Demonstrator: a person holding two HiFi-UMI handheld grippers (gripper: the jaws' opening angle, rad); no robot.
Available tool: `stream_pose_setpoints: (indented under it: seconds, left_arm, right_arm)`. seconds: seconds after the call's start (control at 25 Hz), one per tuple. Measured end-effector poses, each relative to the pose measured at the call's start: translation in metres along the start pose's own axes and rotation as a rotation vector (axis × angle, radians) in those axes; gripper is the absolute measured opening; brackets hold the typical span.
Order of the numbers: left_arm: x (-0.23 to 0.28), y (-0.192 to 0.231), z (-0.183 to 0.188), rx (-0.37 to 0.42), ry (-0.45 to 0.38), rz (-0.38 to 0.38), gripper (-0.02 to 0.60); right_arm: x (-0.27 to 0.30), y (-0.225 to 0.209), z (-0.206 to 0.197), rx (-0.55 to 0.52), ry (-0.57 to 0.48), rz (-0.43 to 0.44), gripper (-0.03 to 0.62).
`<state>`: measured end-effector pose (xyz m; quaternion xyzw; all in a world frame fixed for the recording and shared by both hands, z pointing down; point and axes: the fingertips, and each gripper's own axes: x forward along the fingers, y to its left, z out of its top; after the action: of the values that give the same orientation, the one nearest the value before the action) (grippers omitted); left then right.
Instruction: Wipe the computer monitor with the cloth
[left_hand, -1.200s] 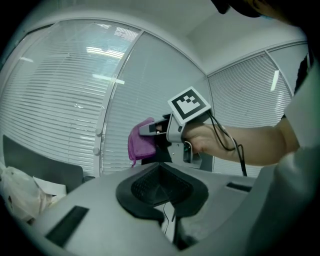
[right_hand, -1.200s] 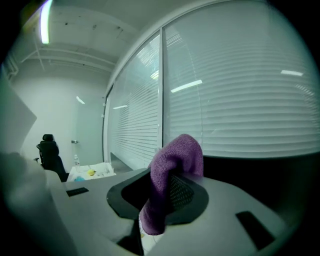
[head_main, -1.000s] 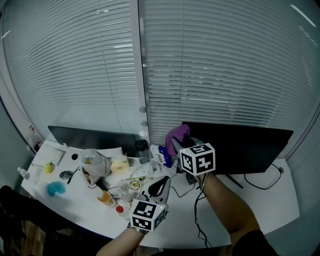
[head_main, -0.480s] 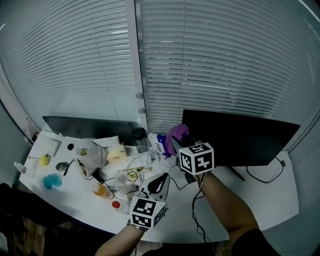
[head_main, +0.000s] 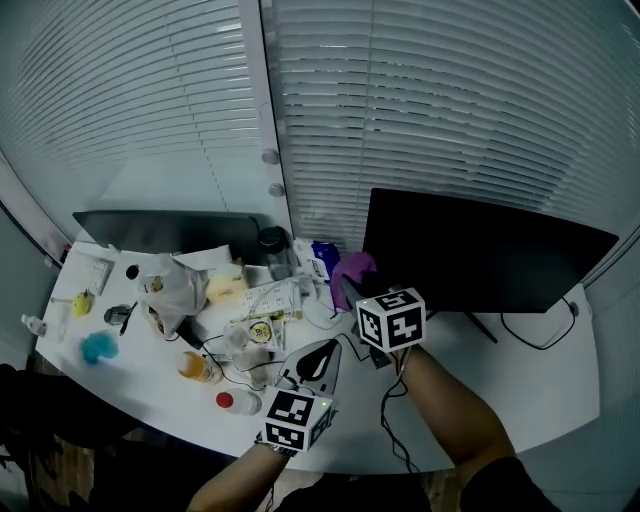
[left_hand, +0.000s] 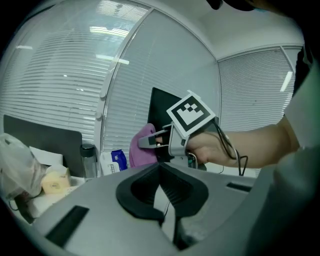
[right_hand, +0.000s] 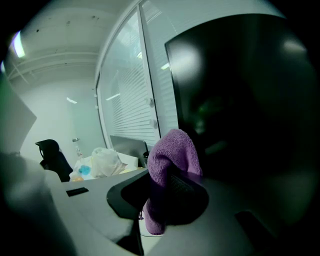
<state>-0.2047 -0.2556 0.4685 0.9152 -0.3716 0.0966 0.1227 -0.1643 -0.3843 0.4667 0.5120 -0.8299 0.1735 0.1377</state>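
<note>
Dim, bluish — fisheye-warped, dark corners

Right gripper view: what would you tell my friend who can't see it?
The right gripper is shut on a purple cloth, held up close to a big dark monitor. Further left are window blinds and a white plastic bag.

I can read no words or numbers anywhere. The cube on my right gripper and the cube on my left gripper bear only black-and-white square patterns, no letters. A blue pack just left of the right gripper's tips has a white label, its print too small to make out. Papers ahead of the left gripper show print that is blurred beyond reading.
</note>
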Motion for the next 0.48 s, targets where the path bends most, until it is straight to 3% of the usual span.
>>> stream_pose_setpoints:
  seconds: [0.48]
  left_arm:
    - [0.02, 0.008, -0.042, -0.036, 0.093, 0.007, 0.006]
  right_arm:
    - [0.035, -0.013, -0.084, 0.089, 0.126, 0.017, 0.08]
